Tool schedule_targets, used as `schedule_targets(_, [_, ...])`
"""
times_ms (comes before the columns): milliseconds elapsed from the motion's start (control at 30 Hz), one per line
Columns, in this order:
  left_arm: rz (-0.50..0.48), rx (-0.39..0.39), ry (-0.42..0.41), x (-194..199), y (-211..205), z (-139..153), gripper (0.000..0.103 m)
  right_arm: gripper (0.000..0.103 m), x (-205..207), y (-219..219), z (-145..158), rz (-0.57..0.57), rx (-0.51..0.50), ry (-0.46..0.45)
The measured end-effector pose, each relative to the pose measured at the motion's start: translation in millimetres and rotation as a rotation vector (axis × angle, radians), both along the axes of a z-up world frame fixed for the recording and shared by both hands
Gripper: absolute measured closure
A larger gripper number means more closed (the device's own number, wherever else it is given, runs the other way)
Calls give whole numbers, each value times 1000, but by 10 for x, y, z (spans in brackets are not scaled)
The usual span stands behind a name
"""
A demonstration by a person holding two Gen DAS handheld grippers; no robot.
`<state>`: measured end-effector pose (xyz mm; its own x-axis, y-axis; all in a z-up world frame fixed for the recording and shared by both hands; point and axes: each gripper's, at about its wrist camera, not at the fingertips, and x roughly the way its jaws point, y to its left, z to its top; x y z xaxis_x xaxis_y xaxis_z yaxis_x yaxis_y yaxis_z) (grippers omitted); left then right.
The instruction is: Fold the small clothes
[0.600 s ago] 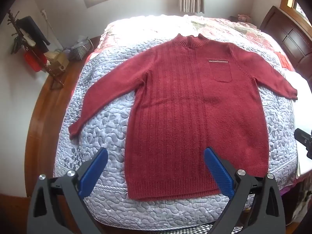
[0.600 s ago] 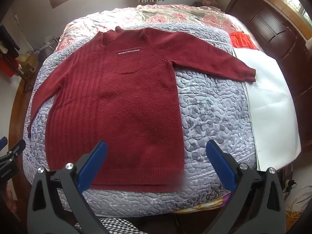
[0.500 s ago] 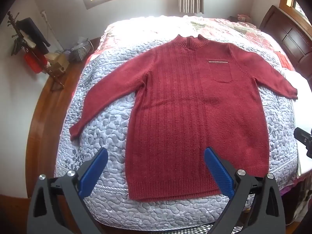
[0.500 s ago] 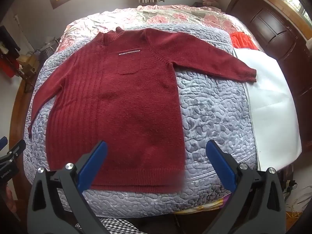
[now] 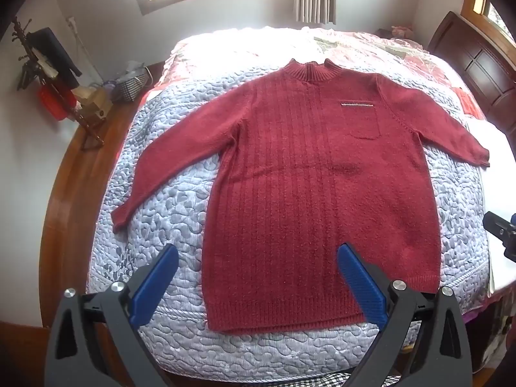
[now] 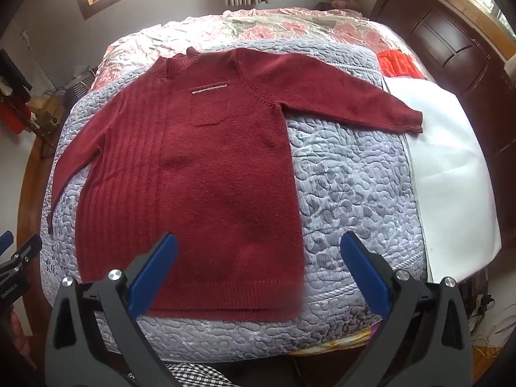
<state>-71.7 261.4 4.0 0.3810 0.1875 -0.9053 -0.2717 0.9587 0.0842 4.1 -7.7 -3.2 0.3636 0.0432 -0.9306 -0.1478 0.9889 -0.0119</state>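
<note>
On quilt (image 5: 180, 200), flat red sweater (image 5: 309, 200)

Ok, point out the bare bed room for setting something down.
Free: grey quilt between the red sweater body, its right sleeve and the white sheet; smaller quilt patch under the other sleeve. Crowded: the middle, under the sweater.

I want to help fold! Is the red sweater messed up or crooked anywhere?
Nothing stands out. The sweater lies flat on the quilt, front up, both sleeves spread out. Only a small wrinkle shows in the middle.
</note>
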Motion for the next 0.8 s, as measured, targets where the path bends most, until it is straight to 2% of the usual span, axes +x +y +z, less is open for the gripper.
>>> schedule_targets(800, [0,-14,-8,36,-24,27,4,3,76,-47,-116,-6,-2,24])
